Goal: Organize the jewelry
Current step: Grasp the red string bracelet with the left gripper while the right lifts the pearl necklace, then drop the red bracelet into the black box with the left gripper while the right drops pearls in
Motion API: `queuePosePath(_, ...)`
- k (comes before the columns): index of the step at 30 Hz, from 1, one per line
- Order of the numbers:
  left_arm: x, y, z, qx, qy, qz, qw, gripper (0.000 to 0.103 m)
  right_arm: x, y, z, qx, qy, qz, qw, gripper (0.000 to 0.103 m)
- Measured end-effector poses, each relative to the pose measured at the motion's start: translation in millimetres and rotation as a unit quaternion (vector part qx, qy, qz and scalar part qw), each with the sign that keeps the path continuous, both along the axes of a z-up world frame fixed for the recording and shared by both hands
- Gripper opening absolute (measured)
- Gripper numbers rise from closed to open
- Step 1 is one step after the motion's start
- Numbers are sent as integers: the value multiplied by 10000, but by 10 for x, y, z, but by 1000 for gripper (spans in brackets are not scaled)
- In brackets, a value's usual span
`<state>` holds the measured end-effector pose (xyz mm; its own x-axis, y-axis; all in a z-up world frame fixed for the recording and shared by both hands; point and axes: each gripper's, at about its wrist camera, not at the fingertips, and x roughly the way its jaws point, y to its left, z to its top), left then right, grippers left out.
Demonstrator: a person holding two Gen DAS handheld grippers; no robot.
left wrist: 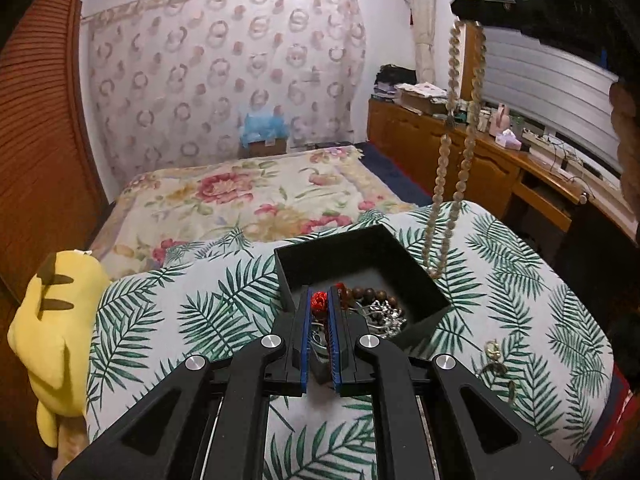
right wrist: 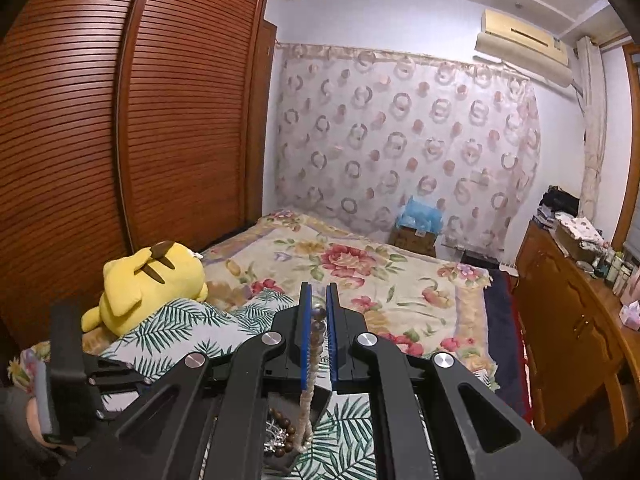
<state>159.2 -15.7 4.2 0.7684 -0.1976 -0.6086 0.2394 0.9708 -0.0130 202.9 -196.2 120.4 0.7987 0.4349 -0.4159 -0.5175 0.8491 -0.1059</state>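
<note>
Left wrist view first: at the far left a yellow plush toy [left wrist: 52, 320] lies against the edge of a leaf-print pillow [left wrist: 192, 312]. On that pillow sits an open black box [left wrist: 360, 252], and the left gripper [left wrist: 320, 308] reaches into its near corner, jaws drawn close around a red beaded piece [left wrist: 319, 301]. Whether they truly pinch it or only bracket it, I cannot tell. Just right of the jaws, inside the box, lie a brown wooden-bead bracelet [left wrist: 370, 294] and a silvery chain tangle [left wrist: 386, 316]. Further right, a long pale bead necklace [left wrist: 464, 152] hangs as a loop from the right gripper [left wrist: 476, 14] held high above, its lowest beads reaching about the box's right rim. On the pillow right of the box, a small gold-toned trinket [left wrist: 494, 354] waits loose.

Right wrist view confirms the hold: the right gripper [right wrist: 319, 316] is clamped on the necklace [right wrist: 308, 404], which drops straight down toward the box below.

My reading is that 1 piece is mid-transfer. The next move calls for lowering the right gripper over the box centre so the strand coils inside rather than draping over the rim, then parting the jaws. The swinging loop could snag the wall.
</note>
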Motion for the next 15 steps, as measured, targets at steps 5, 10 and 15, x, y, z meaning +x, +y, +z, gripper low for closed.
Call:
queuePosePath(5, 97, -11, -46, 39, 44, 43, 10000, 7, 64, 60, 34, -25, -6, -26, 10000, 8)
queuePosePath(10, 163, 19, -60, -65, 67, 94, 9999, 7, 151, 118, -65, -138, 75, 31, 9999, 8)
queuePosePath(15, 238, 23, -104, -123, 127, 138, 9997, 7, 319, 212, -501, -331, 473, 52, 9983, 8)
